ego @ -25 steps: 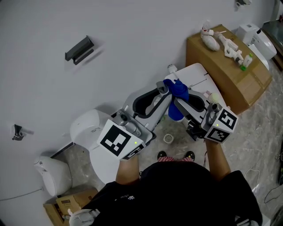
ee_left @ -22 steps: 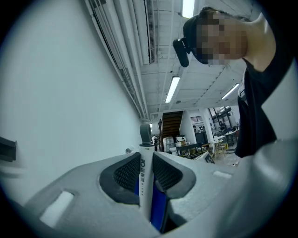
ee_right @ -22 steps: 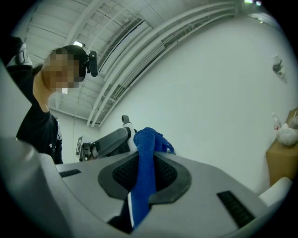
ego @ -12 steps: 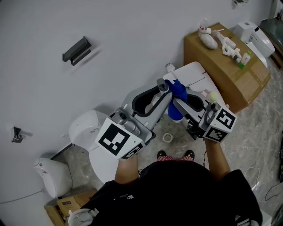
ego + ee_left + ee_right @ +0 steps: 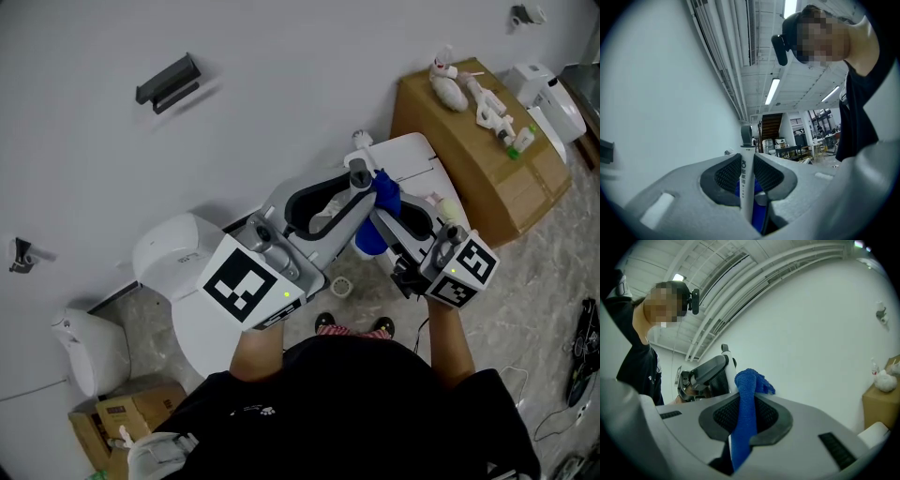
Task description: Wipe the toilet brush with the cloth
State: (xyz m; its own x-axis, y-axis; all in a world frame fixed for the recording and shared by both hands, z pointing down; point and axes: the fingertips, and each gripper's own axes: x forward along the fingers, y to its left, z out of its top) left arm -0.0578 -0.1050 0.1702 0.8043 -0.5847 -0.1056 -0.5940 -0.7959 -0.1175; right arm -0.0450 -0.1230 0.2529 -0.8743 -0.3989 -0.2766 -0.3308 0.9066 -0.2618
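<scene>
Head view: left gripper, centre frame, jaws shut on the brush. Right gripper just right of it, jaws clamped on the blue cloth; the cloth touches the brush. Toilet lower left, cardboard box upper right.

Left gripper view: both pads press the brush's white handle at lower centre. Its grey tip stands above the jaws, and the cloth shows below them.

Right gripper view: jaws closed on the cloth at lower centre, its bunched end rising above them. The left gripper and brush handle stand just behind, left of the cloth.
</scene>
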